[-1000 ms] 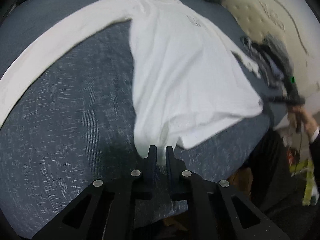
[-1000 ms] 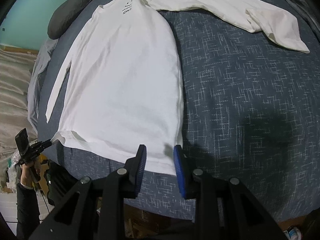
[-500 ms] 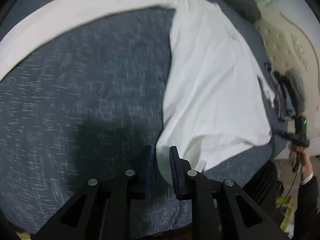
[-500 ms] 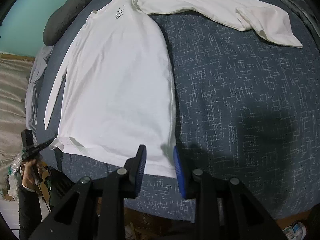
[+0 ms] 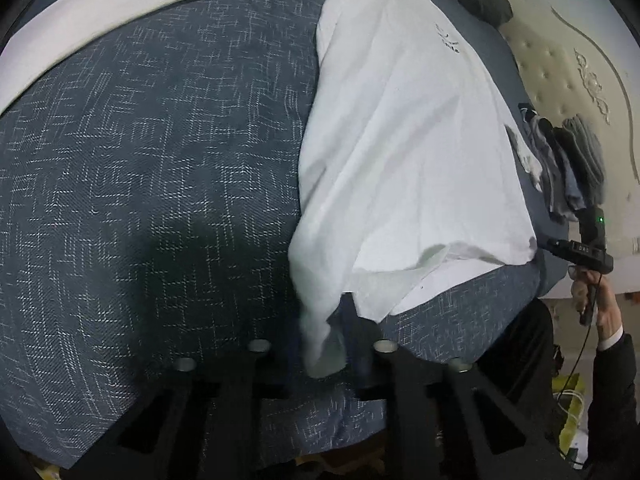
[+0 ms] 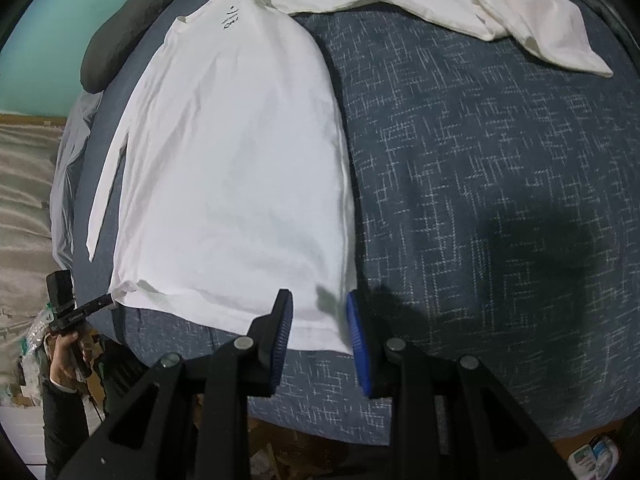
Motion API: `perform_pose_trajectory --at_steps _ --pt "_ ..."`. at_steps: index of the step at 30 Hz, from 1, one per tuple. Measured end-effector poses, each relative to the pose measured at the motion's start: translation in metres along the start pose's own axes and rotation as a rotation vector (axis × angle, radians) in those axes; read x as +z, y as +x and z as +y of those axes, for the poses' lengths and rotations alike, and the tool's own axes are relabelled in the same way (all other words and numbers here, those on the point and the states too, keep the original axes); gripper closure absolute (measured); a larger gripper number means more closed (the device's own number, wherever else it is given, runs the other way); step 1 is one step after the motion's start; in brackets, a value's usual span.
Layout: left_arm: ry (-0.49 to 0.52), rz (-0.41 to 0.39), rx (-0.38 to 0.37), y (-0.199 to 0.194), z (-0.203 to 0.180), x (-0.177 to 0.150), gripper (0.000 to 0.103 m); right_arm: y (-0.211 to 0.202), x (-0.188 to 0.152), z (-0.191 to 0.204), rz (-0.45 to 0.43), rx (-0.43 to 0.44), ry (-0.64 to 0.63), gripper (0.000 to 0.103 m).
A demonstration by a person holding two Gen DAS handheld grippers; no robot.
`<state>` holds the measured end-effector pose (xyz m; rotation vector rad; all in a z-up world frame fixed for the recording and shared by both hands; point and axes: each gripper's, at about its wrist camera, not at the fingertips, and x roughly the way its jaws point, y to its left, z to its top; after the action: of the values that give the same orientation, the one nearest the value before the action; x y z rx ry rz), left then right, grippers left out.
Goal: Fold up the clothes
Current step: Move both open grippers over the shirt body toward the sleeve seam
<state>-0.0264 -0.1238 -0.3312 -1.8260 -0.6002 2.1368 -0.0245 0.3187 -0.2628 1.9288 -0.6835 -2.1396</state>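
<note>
now white shirt (image 6: 240, 160) lies flat on the blue bedspread (image 6: 480, 200). my left tongs (image 5: 320, 344) are closing on 1 hem corner; right tongs (image 6: 320, 328) are opening astride the other, not gripping. best pinch both layers evenly before lifting.

Bed (image 6: 500, 168): dark blue cover with white crosshatch.
Headboard (image 5: 560, 80): cream, tufted, carved scrolls.
Wall (image 6: 60, 20): teal.
Pillow (image 6: 116, 44): dark grey, at bed's far edge.
</note>
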Motion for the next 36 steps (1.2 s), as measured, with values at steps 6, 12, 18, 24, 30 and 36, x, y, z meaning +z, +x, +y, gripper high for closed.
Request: perform_pose_trajectory --at_steps 6,12,18,24,30,36 --pt "0.027 -0.01 0.01 -0.003 -0.01 0.0 0.098 0.007 -0.002 -0.004 0.011 -0.001 0.017 0.065" --pt "0.043 -0.027 0.021 -0.012 -0.019 0.001 0.099 0.015 -0.005 -0.004 0.001 -0.018 -0.009 0.09" --pt "0.077 -0.053 0.024 -0.031 -0.03 0.003 0.099 -0.03 -0.012 0.001 -0.072 0.019 -0.051 0.1" --pt "0.101 -0.008 0.045 -0.021 -0.031 -0.002 0.099 -0.061 -0.026 -0.004 -0.099 -0.013 -0.08 0.1" --pt "0.078 0.039 0.072 0.0 -0.017 -0.005 0.099 -0.022 -0.04 -0.021 -0.044 -0.056 -0.05 0.1" --pt "0.074 0.061 0.089 0.014 -0.015 0.0 0.098 -0.008 -0.04 -0.026 -0.043 -0.039 -0.036 0.1"
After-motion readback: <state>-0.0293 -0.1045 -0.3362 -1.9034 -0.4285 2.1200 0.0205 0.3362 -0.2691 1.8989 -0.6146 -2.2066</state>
